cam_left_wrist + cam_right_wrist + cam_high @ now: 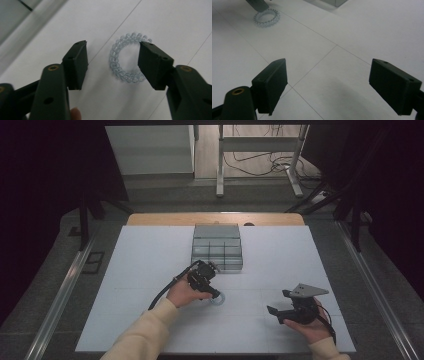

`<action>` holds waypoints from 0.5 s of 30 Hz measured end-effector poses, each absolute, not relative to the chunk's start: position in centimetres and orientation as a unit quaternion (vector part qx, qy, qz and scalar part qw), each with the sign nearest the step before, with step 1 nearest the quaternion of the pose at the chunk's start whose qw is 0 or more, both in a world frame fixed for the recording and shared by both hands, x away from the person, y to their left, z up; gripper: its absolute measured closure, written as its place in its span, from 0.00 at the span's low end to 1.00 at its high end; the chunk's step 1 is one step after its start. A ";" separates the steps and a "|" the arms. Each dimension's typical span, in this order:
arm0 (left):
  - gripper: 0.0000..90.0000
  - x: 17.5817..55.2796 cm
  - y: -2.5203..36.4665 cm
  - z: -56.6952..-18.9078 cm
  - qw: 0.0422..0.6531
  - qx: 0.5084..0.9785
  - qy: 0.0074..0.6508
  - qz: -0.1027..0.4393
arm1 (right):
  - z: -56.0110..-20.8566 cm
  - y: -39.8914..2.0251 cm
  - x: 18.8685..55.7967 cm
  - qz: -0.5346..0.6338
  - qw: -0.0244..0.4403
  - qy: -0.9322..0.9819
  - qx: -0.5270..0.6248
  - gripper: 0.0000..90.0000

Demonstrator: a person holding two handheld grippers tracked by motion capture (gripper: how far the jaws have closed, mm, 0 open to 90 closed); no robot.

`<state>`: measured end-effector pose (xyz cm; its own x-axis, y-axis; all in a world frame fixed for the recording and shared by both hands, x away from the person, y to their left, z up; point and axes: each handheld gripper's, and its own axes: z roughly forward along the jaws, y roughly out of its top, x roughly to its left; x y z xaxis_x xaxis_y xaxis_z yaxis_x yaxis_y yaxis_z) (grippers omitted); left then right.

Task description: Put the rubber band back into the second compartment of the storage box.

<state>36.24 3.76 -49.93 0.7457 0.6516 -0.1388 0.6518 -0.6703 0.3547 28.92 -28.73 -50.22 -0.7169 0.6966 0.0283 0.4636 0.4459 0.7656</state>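
Clear coiled hair tie (126,60): laid flat on the white table (160,22), just inside the right jaw.
Left gripper (112,62): jaws spread wide, nothing held.
Right gripper (328,86): jaws spread wide, nothing held, well apart from the tie.

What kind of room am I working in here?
Probably a lab or recording bay: a white work table, dark curtains at the sides, and loose cables on the floor beneath a desk frame beyond.

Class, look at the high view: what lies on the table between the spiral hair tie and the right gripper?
Nothing: bare white table between the hair tie and right gripper, as the high view shows.
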 end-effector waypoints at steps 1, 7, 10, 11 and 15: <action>0.49 36.2 3.7 -50.0 0.193 0.915 0.356 0.000 | -50.2 -28.7 28.9 0.396 0.147 0.838 0.346 0.17; 0.62 36.0 3.4 -50.3 0.184 0.920 0.346 0.001 | -50.2 -28.8 28.9 0.396 0.148 0.838 0.346 0.17; 0.68 35.9 3.2 -50.4 0.178 0.923 0.340 0.005 | -50.3 -28.7 28.9 0.395 0.148 0.838 0.346 0.17; 0.69 35.8 3.2 -50.4 0.177 0.923 0.342 0.007 | -50.3 -28.7 28.9 0.395 0.148 0.838 0.346 0.17; 0.73 35.8 3.1 -50.5 0.173 0.924 0.341 0.015 | -50.2 -28.7 28.9 0.395 0.148 0.838 0.346 0.17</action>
